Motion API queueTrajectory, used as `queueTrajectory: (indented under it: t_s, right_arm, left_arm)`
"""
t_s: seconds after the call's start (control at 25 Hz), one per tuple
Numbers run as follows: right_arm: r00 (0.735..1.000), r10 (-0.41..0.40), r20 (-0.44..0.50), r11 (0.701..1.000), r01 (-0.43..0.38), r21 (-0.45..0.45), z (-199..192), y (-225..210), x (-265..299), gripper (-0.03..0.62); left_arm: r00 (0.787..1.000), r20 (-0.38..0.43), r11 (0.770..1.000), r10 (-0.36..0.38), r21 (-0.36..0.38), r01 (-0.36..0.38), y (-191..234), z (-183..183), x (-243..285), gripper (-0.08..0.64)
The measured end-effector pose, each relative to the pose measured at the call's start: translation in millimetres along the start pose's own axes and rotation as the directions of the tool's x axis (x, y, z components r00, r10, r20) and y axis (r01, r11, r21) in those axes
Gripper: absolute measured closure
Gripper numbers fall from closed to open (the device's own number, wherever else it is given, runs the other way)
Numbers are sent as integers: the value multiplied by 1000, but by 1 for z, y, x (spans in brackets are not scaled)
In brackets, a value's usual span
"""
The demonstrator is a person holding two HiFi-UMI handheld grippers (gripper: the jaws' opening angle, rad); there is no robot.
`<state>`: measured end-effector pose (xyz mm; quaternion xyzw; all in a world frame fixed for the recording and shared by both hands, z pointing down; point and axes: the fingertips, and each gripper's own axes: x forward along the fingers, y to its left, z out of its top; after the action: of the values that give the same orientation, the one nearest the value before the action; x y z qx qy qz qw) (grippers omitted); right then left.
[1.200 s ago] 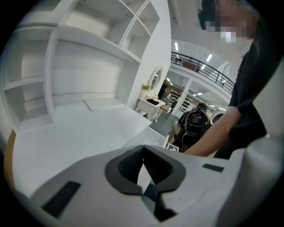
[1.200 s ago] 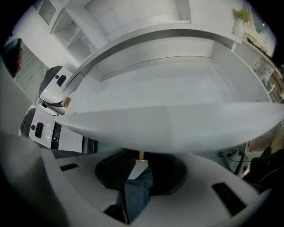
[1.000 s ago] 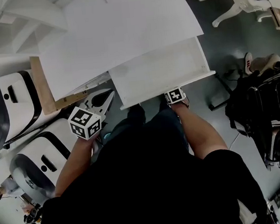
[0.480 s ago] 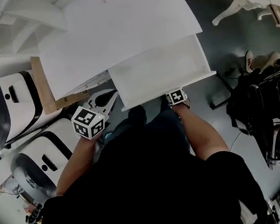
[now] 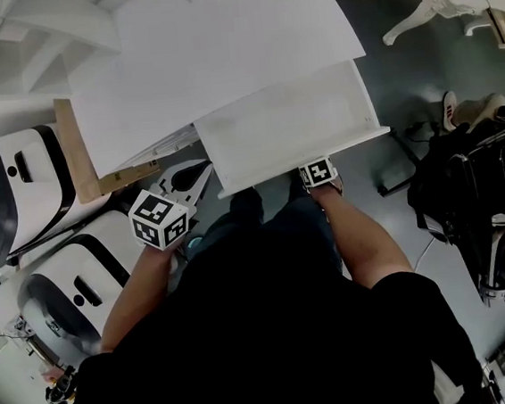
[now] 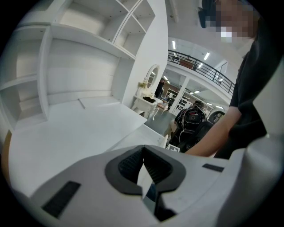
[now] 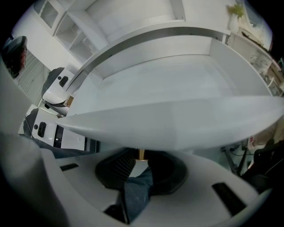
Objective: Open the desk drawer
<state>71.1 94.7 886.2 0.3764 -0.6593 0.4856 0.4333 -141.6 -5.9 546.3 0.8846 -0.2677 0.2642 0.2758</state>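
Drawer [image 5: 286, 135] stood well out from under the surface [image 5: 209, 49], nothing inside.
Right gripper [image 7: 140, 160] pointed steeply down at the drawer's front edge, with its fingers [image 7: 119, 166] clamped on the small brass knob [image 7: 141, 153] under the lip. That looked like the pull grip, since the knob was the only handle in view. Left gripper [image 6: 143, 153] sat just left of the drawer, fingers [image 6: 131, 164] clenched on nothing, likely parked clear of the slide path. Task looked basically done, with only the release left.
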Motion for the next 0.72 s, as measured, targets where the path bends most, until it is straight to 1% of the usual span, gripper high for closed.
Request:
queueTrajectory:
  t_s: [0.28,0.44,0.56,0.72]
  right_arm:
    - [1000,0,15,1000,0,-23,1,1,-1,502]
    - [1000,-3,28,1000,3,15,-4,-1,-5,494]
    - [1000,11,26,1000,-12,18,-8,-2,-11,482]
    - [999,24,47,999,-25,26,-12,-7,-27,471]
  left_arm:
    - [1000,7,1000,-4,-10,4,0,-2,2,551]
    - [1000,14,1000,-4,-15,4,0,-1,2,551]
    - [1000,20,1000,-1,-22,1,2,-2,1,552]
    - [999,32,1000,-6,-22,7,2,2,4,551]
